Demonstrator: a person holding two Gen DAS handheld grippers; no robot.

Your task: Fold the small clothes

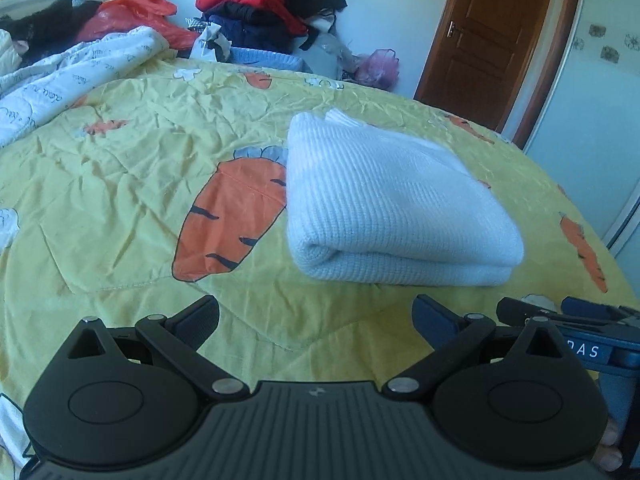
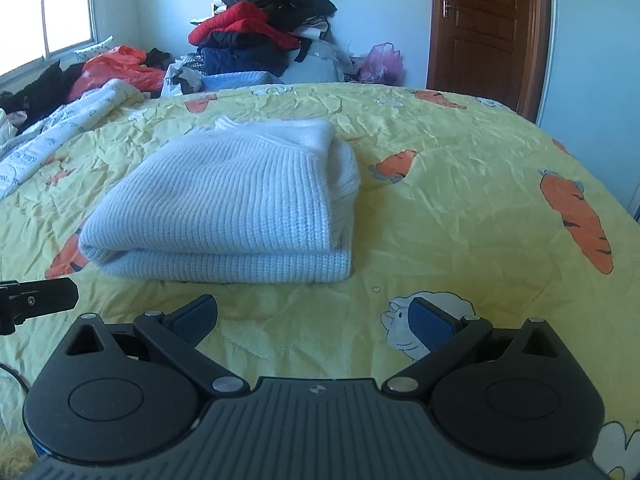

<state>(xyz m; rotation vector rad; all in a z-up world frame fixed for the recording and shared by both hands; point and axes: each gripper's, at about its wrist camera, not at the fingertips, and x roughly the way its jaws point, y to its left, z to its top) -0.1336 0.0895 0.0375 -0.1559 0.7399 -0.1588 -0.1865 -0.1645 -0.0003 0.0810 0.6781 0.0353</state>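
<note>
Tongs, left [image 1: 316,320]: hovering near the camera over the bed, jaws spread wide, gripping nothing. Tongs, right [image 2: 316,320]: likewise released, jaws apart and empty, hanging just short of the garment; their tip is also showing at the right edge of the left wrist view.

Item 1, far left: white printed quilt [image 1: 60,76], lying bunched along the bed's far-left side.

Item 2, far left: orange plastic bag [image 2: 116,66], sitting among dark clothing by the window.

Item 3, centre: yellow carrot-print bedspread [image 2: 460,200], covering the bed, creased, carrying the task's thing.

Item 4, centre: white knit sweater [image 2: 224,204], resting on the bedspread just beyond both tongs, folded into a compact rectangle, layers stacked, folded edge facing near. Neither pair of tongs is touching it.

Item 5, far centre: clothes pile [image 2: 260,28], heaped unsorted beyond the bed.

Item 6, far right: wooden door [image 2: 484,28], standing shut.

Status: this garment is looking finished; judging by the layers, no fold is remaining. Whether further small clothes are waiting in the far pile cannot be told.
</note>
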